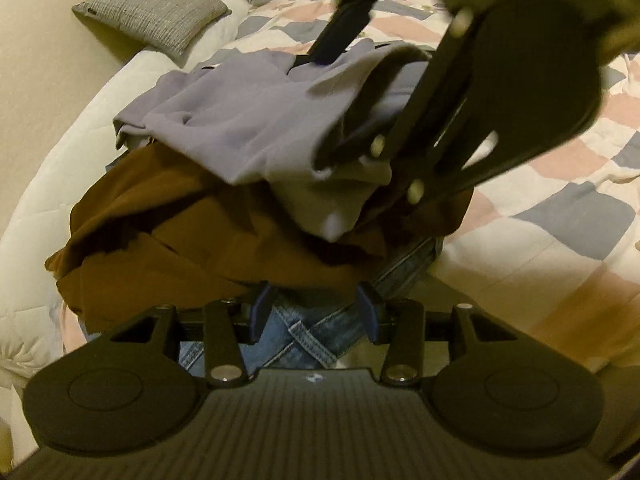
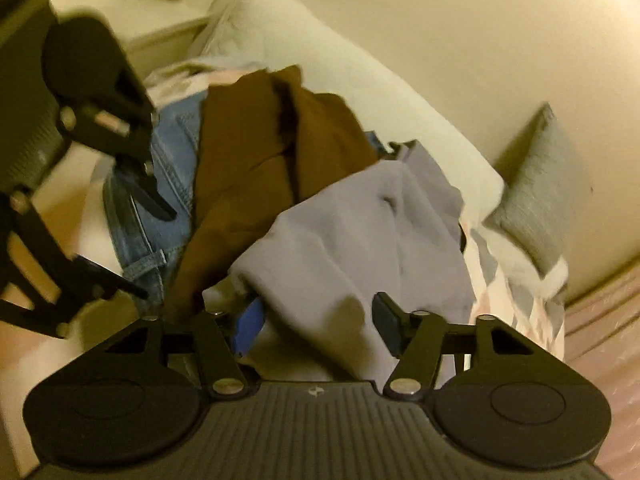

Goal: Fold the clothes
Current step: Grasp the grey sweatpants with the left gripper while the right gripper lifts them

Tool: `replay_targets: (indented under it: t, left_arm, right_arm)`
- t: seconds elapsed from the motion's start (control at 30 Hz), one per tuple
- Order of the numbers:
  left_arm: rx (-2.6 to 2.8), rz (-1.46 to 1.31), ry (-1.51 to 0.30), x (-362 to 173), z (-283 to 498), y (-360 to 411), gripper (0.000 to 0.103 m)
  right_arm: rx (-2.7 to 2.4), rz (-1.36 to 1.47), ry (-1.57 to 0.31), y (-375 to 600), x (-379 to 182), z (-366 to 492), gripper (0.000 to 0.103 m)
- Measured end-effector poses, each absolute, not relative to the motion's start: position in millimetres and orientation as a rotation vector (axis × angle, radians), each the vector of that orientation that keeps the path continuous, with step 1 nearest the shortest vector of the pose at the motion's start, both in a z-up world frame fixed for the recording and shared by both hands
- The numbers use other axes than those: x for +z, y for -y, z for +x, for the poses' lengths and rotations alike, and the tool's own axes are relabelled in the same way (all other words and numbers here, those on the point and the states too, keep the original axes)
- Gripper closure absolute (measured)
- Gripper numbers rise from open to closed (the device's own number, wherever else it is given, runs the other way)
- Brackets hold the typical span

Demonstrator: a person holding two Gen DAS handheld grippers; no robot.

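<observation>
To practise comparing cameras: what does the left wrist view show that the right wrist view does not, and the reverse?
Only the left wrist view shows the wide spread of the checked quilt.

Only the right wrist view shows the pale ledge at upper left.

Both show the grey garment, the brown garment, the jeans, the grey cushion, and both grippers: the left gripper with fingers apart, the right gripper around grey cloth.

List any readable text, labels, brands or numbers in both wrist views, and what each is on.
No readable text in either view.
Small pale emblem on the left gripper body: a mark, not letters.
Same emblem on the right gripper body: too small to read.
Grey garment, brown garment, jeans, grey cushion, checked quilt: no print or tags visible.
</observation>
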State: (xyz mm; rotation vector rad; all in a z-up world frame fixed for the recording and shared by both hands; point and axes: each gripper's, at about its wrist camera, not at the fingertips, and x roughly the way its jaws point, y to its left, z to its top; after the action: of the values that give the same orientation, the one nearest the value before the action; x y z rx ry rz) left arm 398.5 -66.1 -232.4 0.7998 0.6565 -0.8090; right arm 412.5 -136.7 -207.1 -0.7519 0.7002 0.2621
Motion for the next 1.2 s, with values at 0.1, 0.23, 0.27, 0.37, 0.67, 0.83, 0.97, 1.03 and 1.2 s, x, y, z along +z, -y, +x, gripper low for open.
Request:
replay_targets:
  t: [0.1, 0.23, 0.27, 0.37, 0.67, 0.83, 0.97, 1.03, 1.2]
  left_arm:
    - [-0.805, 0.809, -0.645, -232, 397, 63, 0.061]
    - [-0.848, 0.769, -0.595, -218, 397, 72, 0.061]
    - [-0.866, 0.756, -0.583, -214, 398, 77, 0.061]
    - [-0.927, 0.697, -0.572, -203, 405, 92, 0.062]
    - [-1.065, 0.558, -0.642, -182, 475, 127, 0.044]
    - [-1.203, 0.674, -0.681, -200, 502, 158, 0.043]
    - [-1.282, 0.741, -0.700, -219, 505, 166, 0.057]
    - [-1.272, 0.753, -0.692, -224, 502, 164, 0.086]
    - [-1.237, 0.660, -0.711, -220, 489, 140, 0.099]
  right_arm:
    - [0.242, -0.377, -0.749, 170, -185, 430, 0.102]
    - [0.079, 0.299, -0.695, 257, -147, 430, 0.102]
    - [0.020, 0.448, -0.675, 280, -144, 427, 0.102]
    - [-0.126, 0.830, -0.654, 342, -153, 412, 0.100]
    - [-0.283, 1.165, -0.620, 385, -185, 377, 0.100]
    - [-0.274, 1.145, -0.641, 383, -192, 381, 0.092]
    - [-0.282, 1.080, -0.672, 384, -195, 386, 0.086]
    - [-0.268, 1.069, -0.694, 385, -202, 390, 0.085]
    - [-0.236, 0.997, -0.689, 378, -204, 394, 0.097]
